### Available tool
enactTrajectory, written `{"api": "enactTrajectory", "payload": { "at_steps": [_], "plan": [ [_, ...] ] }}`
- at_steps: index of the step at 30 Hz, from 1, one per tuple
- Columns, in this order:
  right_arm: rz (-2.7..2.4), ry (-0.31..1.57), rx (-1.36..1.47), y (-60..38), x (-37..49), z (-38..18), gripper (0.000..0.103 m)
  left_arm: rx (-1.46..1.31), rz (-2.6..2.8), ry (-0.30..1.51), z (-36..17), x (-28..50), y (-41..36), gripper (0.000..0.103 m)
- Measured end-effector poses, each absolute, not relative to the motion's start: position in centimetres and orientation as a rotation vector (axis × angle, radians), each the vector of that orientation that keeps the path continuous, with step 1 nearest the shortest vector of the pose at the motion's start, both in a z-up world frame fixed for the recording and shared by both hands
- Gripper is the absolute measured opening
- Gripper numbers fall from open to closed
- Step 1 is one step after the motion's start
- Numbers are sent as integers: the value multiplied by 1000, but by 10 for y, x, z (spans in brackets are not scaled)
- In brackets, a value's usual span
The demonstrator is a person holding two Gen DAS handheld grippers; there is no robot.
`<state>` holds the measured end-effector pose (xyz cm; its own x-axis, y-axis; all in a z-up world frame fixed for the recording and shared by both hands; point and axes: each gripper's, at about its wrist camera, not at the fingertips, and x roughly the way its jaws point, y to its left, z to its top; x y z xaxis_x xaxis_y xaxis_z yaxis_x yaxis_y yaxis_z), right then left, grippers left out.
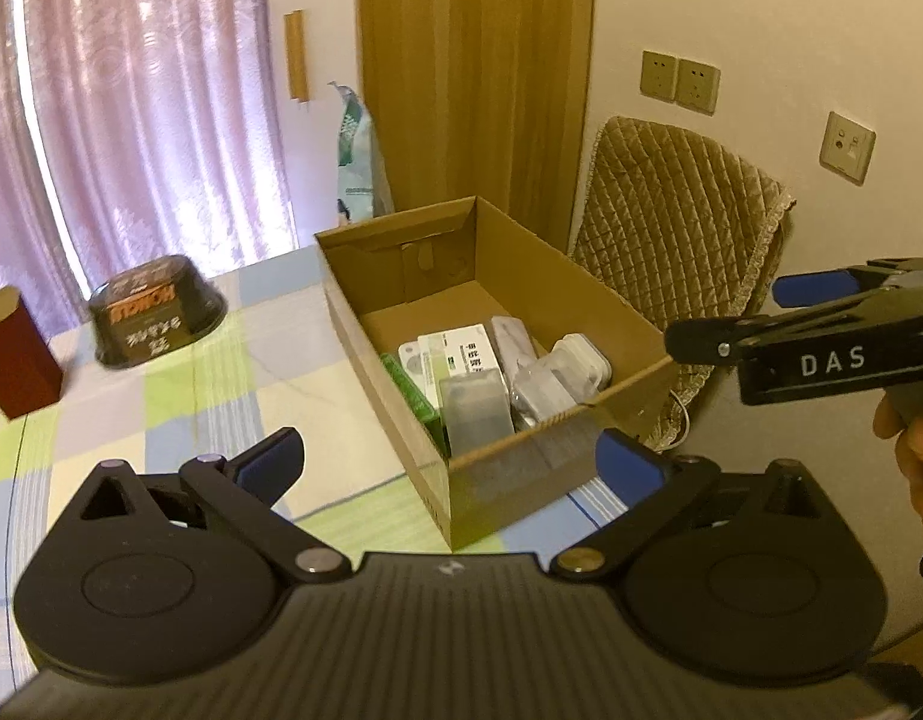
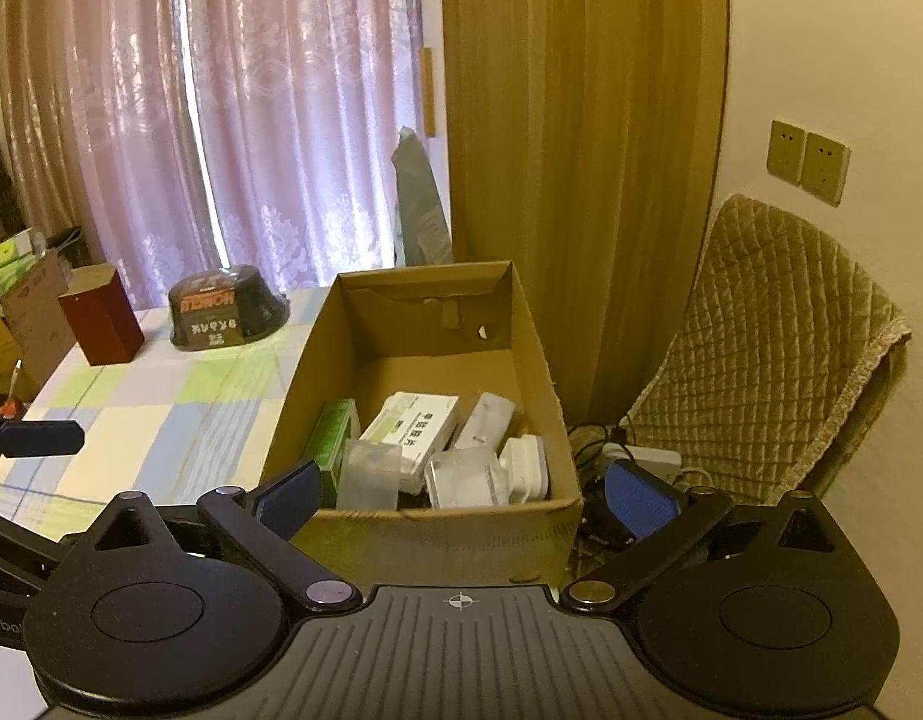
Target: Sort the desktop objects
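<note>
A table covered in a pale checked cloth (image 2: 161,414) of green, blue and cream is filling the left half of both wrist views. At its far left a dark red box (image 2: 101,315) is standing upright, and just to its right a black bowl-shaped container (image 2: 224,309) with orange lettering is sitting upside down near the pink curtains (image 2: 221,108).

Further right, an open cardboard box (image 2: 425,528) is sitting at the table's right edge. Small items are lying packed together at its near end: a green packet (image 2: 335,438) against the left wall, a frosted clear plastic case (image 2: 368,474) beside it, a white medicine box (image 2: 416,429) with printed text in the middle, and white plastic pieces (image 2: 521,468) toward the right wall.

The left gripper (image 1: 449,462) is hovering just in front of the box's near corner, its blue-padded fingers (image 1: 269,462) spread wide and holding nothing. The right gripper (image 2: 461,492) is hanging over the box's near wall, its fingers (image 2: 638,498) also spread wide and empty. In the left wrist view the right gripper is appearing side-on at the right edge, marked "DAS", with a hand (image 1: 917,456) gripping its handle.

At the far right, a chair (image 2: 779,360) draped in a quilted tan cover is standing beside the wall.
</note>
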<state>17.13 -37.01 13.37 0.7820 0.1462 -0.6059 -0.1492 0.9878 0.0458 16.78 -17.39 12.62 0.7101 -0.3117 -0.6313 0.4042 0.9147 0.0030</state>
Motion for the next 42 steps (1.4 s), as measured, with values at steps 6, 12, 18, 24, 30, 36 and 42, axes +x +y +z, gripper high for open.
{"api": "enactTrajectory", "payload": {
  "at_steps": [6,12,18,24,30,36,42],
  "plan": [
    [177,685,-9,-371,145,143,103,99,-372,681,134,139,-172,102],
    [178,697,-9,-372,114,152,103,77,-346,668,144,112,-173,102],
    [150,696,-4,-375,86,156,103,60,-340,660,150,90,-171,102],
    [142,692,29,-378,65,159,103,23,-333,669,151,77,-165,102],
    [139,701,47,-376,48,164,103,7,-319,676,151,67,-159,102],
    [141,710,40,-371,46,162,103,0,-307,676,151,60,-154,102],
    [143,719,33,-367,44,160,103,11,-301,670,148,58,-156,102]
  ]
}}
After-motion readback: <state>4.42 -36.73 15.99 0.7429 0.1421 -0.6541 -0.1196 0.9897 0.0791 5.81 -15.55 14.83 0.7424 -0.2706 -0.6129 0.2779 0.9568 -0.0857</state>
